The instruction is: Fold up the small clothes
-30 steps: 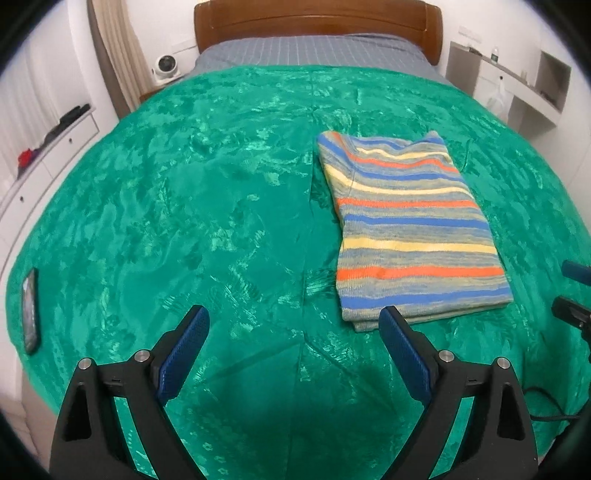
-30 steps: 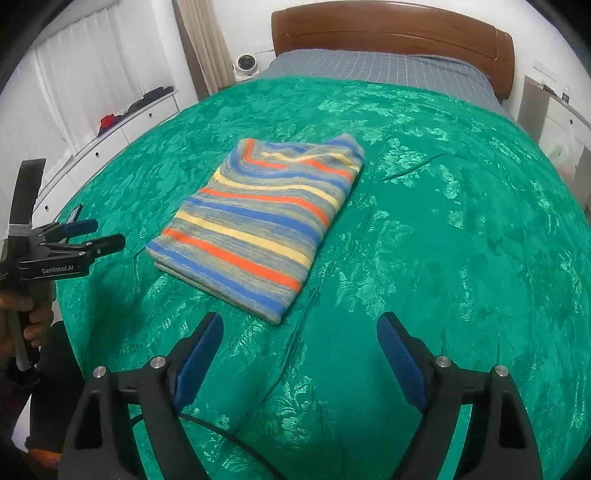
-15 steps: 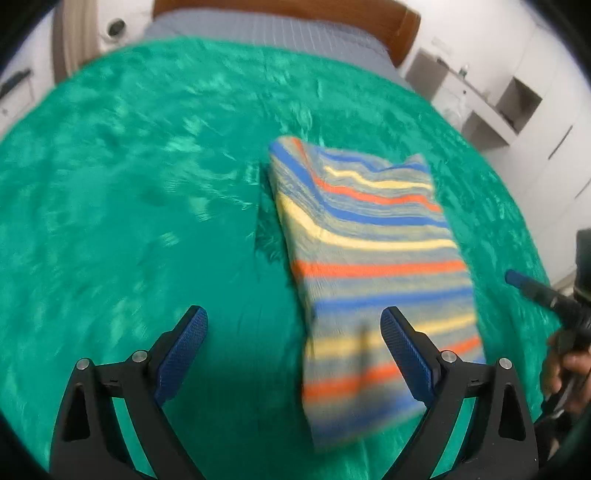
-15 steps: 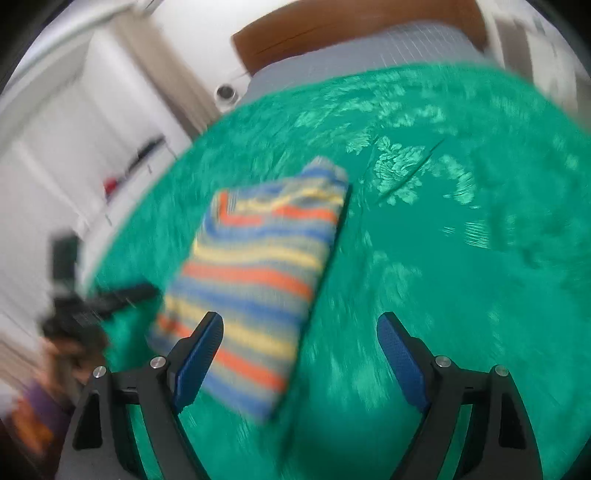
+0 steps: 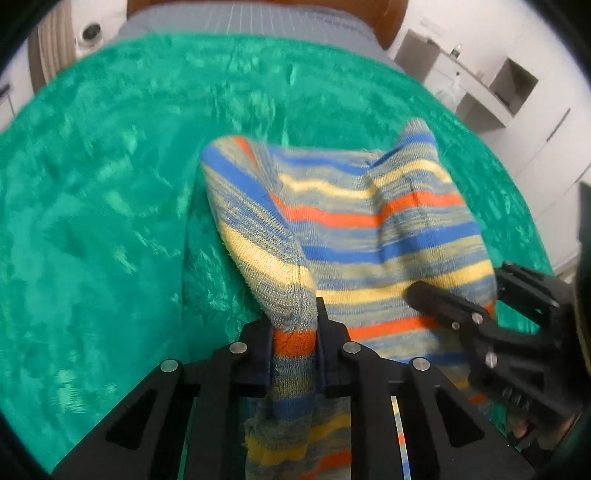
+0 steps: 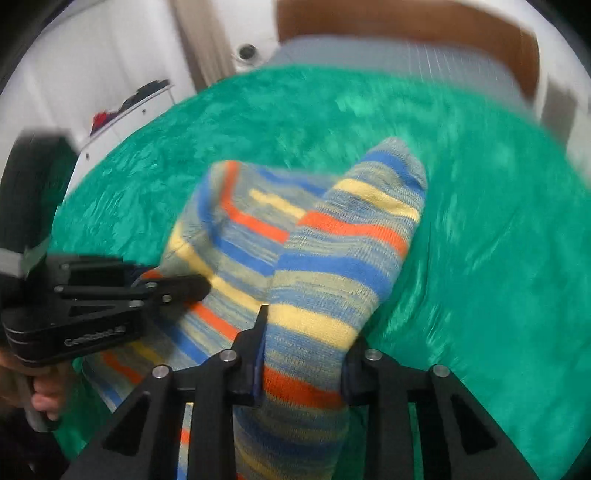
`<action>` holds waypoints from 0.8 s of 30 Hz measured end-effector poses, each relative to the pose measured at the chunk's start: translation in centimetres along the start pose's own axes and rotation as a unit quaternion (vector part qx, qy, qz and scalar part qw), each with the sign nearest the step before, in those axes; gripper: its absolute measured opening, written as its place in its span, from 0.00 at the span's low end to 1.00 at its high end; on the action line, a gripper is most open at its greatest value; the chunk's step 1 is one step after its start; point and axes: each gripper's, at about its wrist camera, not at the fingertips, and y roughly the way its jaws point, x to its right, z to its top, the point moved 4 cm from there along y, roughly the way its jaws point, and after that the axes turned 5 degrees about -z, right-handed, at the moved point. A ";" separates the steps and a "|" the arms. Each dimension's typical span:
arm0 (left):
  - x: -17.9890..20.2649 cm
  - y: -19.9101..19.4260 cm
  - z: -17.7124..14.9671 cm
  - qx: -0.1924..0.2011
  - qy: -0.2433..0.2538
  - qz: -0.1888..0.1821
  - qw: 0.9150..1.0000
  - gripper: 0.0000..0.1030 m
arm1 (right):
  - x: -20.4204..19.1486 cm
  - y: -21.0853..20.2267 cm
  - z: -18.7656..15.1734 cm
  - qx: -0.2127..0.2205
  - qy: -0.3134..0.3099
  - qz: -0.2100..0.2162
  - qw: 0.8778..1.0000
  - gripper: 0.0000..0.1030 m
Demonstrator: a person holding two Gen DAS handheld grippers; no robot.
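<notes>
A striped knit garment (image 5: 362, 221) in blue, orange, yellow and grey lies folded on the green bedspread (image 5: 92, 221). My left gripper (image 5: 294, 343) is shut on its near left corner and lifts that edge. My right gripper (image 6: 301, 354) is shut on its near right corner (image 6: 306, 332) and lifts it too. The far part of the garment (image 6: 258, 221) still rests on the bedspread (image 6: 498, 258). Each gripper shows in the other's view: the right one (image 5: 480, 325) and the left one (image 6: 110, 295).
A wooden headboard (image 6: 406, 33) and grey sheet (image 5: 240, 18) are at the far end of the bed. White shelves (image 5: 480, 85) stand at the right. A white dresser (image 6: 122, 114) with dark items stands at the left. A small white camera (image 5: 90, 33) sits beyond the bed.
Both grippers were open and apart above the flat garment. They have moved in to its near edge, shut on its two near corners and lifted them, and the fabric has bunched up.
</notes>
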 end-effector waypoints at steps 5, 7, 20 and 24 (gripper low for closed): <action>1.2 -3.7 3.0 0.071 0.024 0.017 0.997 0.20 | -0.3 -3.7 2.6 0.073 -0.005 -0.001 0.997 0.28; 1.1 -3.4 3.9 0.076 0.029 0.039 0.996 0.41 | 1.1 -3.6 3.9 0.071 0.026 0.012 0.997 0.34; 2.5 -11.1 -5.6 0.129 0.043 0.190 0.972 0.98 | 3.5 -10.4 -3.8 0.024 0.037 -0.092 0.995 1.00; 3.8 -14.4 -7.7 0.141 0.002 0.171 0.975 0.99 | 2.7 -15.2 -5.8 0.031 0.043 -0.116 0.992 1.00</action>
